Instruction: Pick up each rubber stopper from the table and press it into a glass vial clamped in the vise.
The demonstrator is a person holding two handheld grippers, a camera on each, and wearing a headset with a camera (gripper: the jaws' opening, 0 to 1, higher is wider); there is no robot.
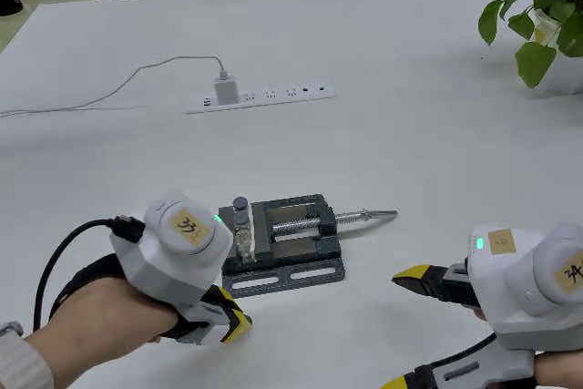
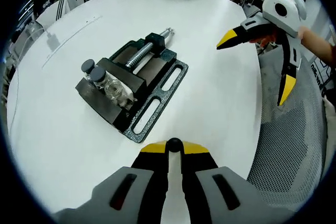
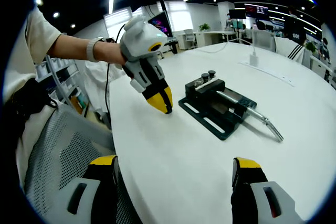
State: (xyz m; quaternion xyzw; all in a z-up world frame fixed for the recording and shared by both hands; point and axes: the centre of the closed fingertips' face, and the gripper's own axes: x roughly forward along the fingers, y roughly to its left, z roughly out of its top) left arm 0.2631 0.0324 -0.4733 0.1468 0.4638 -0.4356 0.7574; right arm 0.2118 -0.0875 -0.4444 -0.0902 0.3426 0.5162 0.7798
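In the head view, the vise (image 1: 290, 241) sat on the desk (image 1: 410, 134) with vials (image 1: 241, 225) clamped in it, the left gripper (image 1: 230, 323) just beside it and the right gripper (image 1: 404, 330) well apart. The left gripper view showed its jaws pressed together on nothing and two dark stoppers (image 2: 88, 66) seated in vials. The right gripper view showed its jaws spread and empty. The next stopper would best be pinched squarely and pressed straight down.

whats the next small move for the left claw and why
Probably ease the left claw toward the clear vials in the vise: it is shut, with a small dark bit at its tip, perhaps a stopper, and those vials look unplugged beside two plugged ones.
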